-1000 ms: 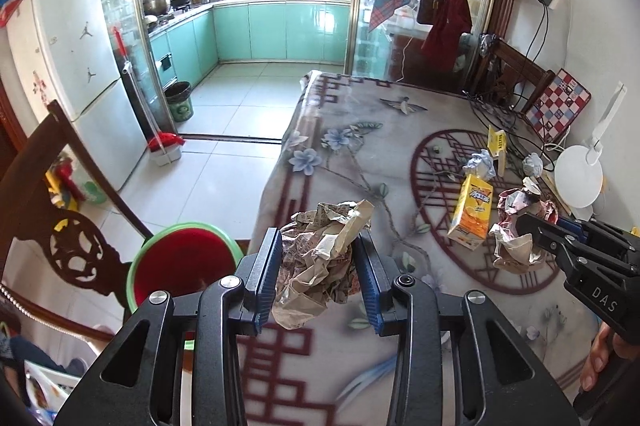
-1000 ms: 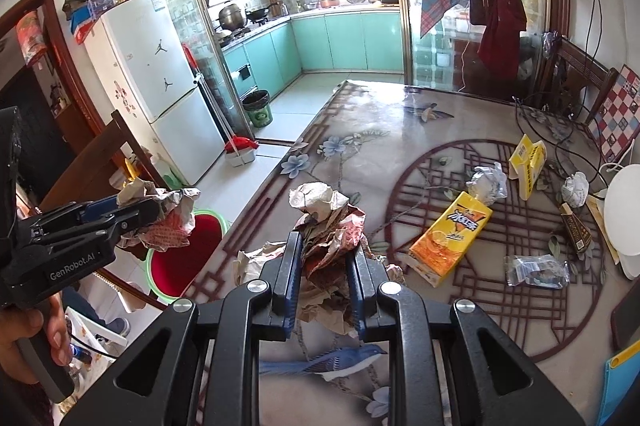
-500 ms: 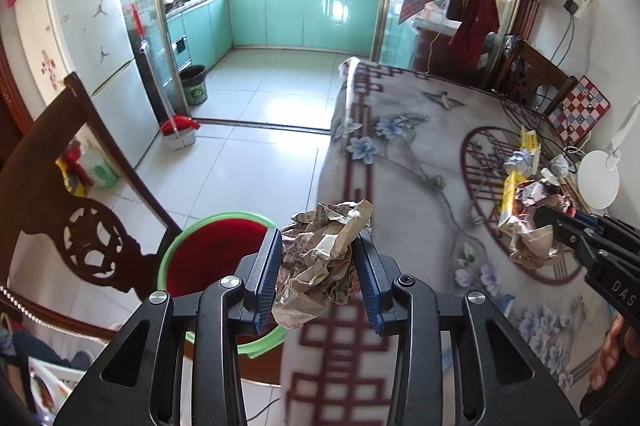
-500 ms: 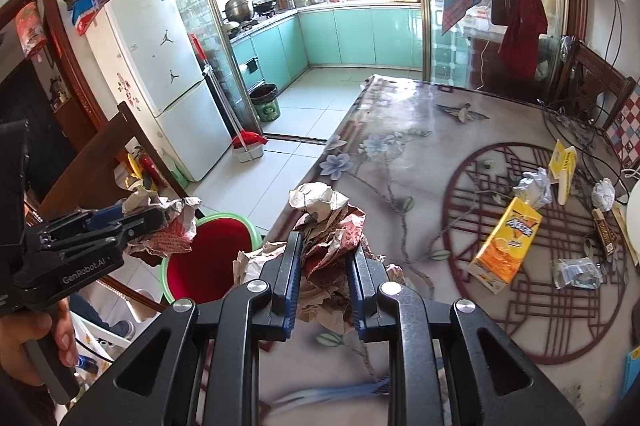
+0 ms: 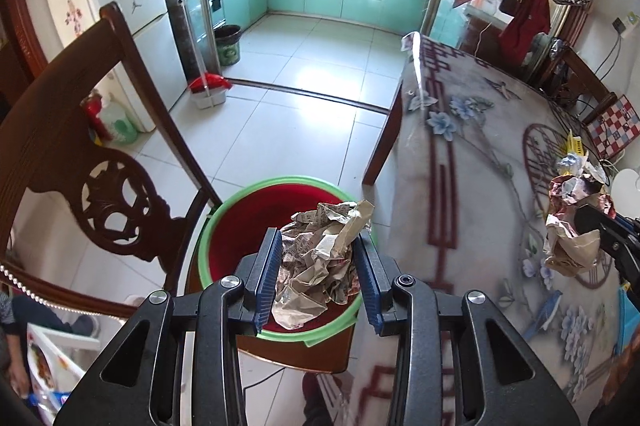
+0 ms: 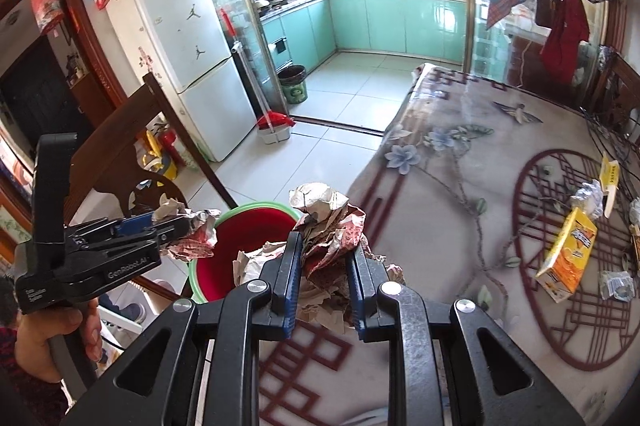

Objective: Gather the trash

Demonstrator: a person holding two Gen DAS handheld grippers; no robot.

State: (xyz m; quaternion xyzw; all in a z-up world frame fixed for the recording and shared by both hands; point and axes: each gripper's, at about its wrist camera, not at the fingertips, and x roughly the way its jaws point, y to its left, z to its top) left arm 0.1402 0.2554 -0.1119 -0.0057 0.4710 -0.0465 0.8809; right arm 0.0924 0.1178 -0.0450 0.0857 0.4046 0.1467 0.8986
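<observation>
My left gripper point(image 5: 318, 254) is shut on a crumpled wad of printed paper point(image 5: 320, 262) and hangs right over the red bin with a green rim point(image 5: 240, 214) beside the table. In the right wrist view that same left gripper point(image 6: 188, 226) shows at the left, its wad over the bin point(image 6: 248, 226). My right gripper point(image 6: 324, 250) is shut on a crumpled red and brown paper wad point(image 6: 332, 238) over the table's near edge, just right of the bin. The right gripper's wad point(image 5: 572, 226) also shows at the right of the left wrist view.
A carved wooden chair point(image 5: 80, 154) stands left of the bin. On the patterned tablecloth point(image 6: 460, 186) lie an orange juice carton point(image 6: 568, 254), a yellow box point(image 6: 610, 174), a foil ball point(image 6: 588, 194) and a plastic wrapper point(image 6: 616, 284). A fridge point(image 6: 180, 58) and tiled floor lie beyond.
Both grippers have swung left, off the table toward the bin, each keeping its wad. The left wad now hangs above the bin instead of above the tablecloth.
</observation>
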